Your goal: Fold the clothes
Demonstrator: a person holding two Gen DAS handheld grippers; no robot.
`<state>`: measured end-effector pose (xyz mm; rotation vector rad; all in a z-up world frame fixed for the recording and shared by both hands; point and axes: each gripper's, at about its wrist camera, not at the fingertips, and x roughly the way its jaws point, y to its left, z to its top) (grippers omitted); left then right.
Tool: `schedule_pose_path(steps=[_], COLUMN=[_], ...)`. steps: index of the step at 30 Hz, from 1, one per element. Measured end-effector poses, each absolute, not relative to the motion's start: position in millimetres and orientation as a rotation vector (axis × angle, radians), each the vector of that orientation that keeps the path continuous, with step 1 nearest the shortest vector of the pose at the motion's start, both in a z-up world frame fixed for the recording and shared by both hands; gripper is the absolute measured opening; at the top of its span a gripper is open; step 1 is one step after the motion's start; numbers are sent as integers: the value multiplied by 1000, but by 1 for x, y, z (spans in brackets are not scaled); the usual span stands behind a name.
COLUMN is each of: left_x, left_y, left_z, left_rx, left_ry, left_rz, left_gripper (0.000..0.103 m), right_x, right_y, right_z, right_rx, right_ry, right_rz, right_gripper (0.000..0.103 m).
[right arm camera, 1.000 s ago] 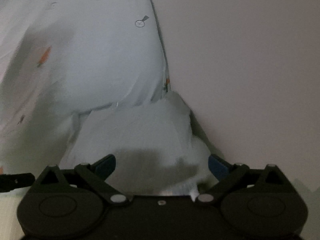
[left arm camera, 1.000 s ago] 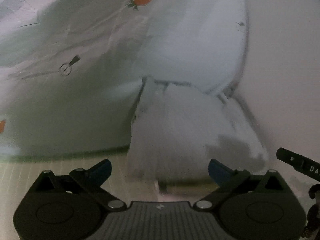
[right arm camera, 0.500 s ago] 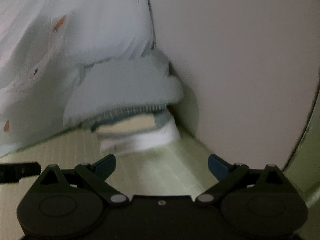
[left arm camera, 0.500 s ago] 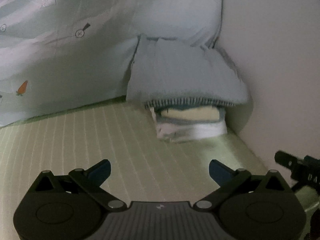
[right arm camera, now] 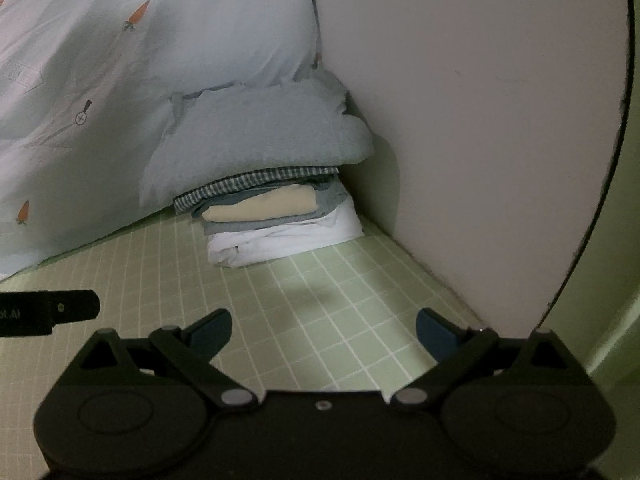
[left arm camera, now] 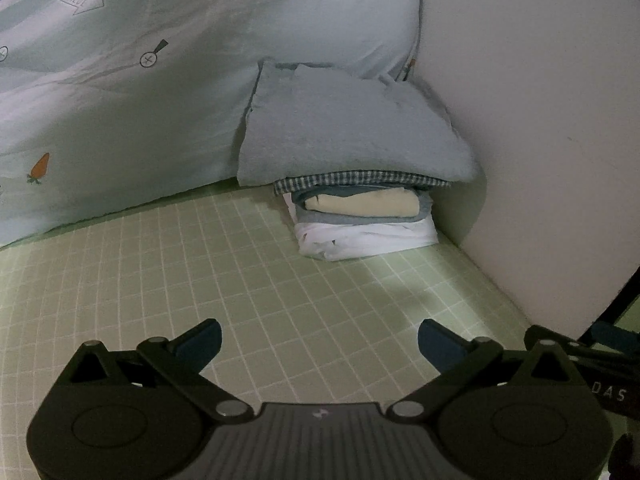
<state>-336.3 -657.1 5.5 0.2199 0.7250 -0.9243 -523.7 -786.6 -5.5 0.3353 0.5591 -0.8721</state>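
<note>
A bedroom in a home, seen from on top of the bed.

A pale green sheet [left arm camera: 280, 288] with a white grid covers the mattress, running into a corner against a plain whitish wall [left arm camera: 532, 120]. A light blue duvet [left arm camera: 160, 92] printed with small carrots and a "LOOK HERE" arrow is bunched up at the back. In the corner sits a stack of folded clothes [left arm camera: 360, 216], white at the bottom, cream and checked layers above, with a fluffy blue-grey piece [left arm camera: 348, 132] on top.
</note>
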Motion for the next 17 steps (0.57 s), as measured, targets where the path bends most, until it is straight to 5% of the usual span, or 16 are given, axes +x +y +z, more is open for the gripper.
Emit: schedule_pose_path(steps=[17], left_x=[-339], left_y=[-662], left_z=[3], left_rx=[223], left_ry=[737], left_rz=[-922], left_gripper=[103], right_x=[-529], right_y=[-790], right_z=[-6], right_rx=[338], right_ry=[568], right_rz=[-876], right_gripper=[100])
